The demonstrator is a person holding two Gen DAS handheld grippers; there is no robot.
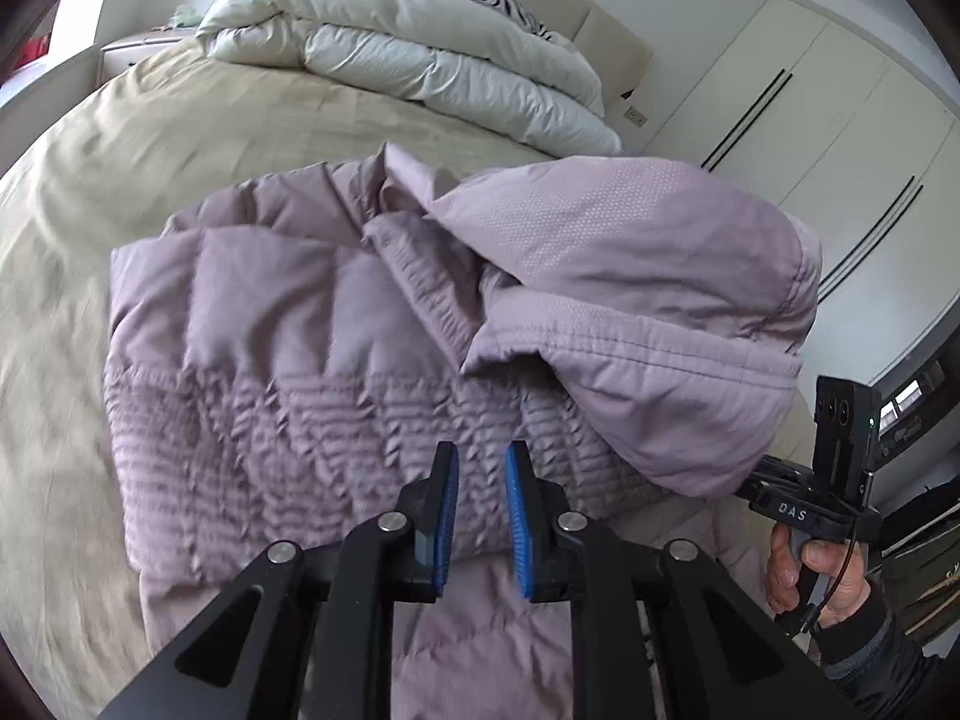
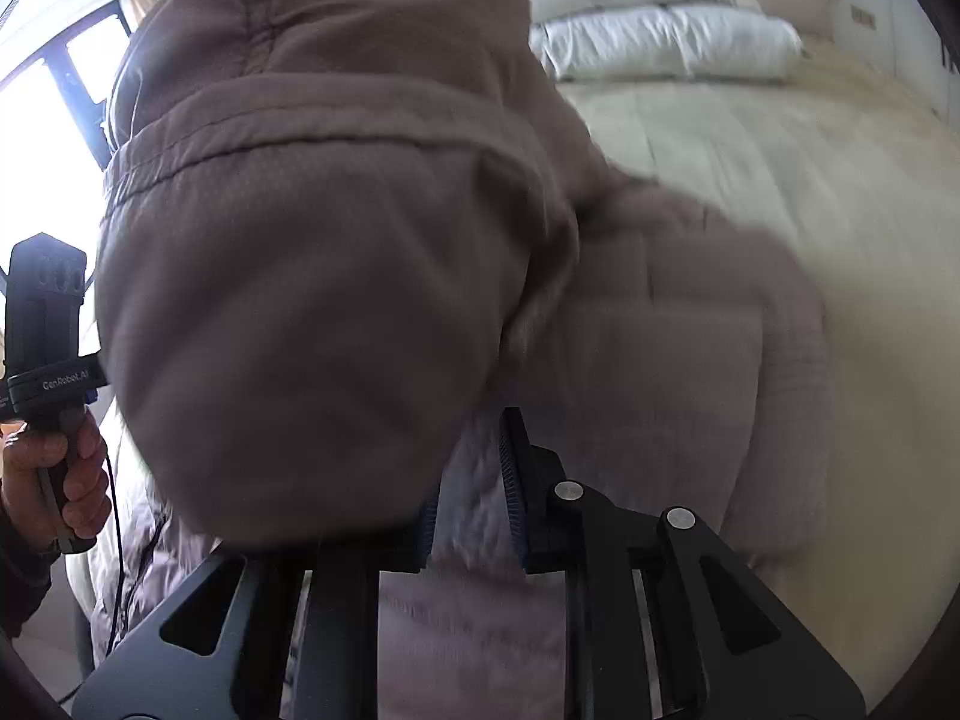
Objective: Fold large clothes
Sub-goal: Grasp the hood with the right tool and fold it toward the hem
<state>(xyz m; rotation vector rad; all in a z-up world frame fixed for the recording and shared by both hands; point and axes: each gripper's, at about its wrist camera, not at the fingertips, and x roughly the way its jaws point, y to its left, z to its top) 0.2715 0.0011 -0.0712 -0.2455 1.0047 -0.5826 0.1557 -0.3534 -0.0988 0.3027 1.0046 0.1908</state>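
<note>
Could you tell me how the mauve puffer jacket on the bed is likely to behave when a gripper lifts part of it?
The jacket will probably flop: the part lifted near the right gripper droops in a soft bulge. Its puffy quilted panels suggest it is light for its bulk. The smooth shell may slip between the pads, so a fold or seam likely holds better.

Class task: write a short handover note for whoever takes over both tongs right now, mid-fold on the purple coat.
Left tongs: open, empty, hovering over the quilted hem area of the coat.
Right tongs: the lifted hood drapes over them and hides one finger; whether they grip it cannot be told.
Coat lies on the tan bed, partly bunched, the white duvet behind it.
Done: body partly folded.
Left: probably lay the hood over the body, then finish folding.
</note>
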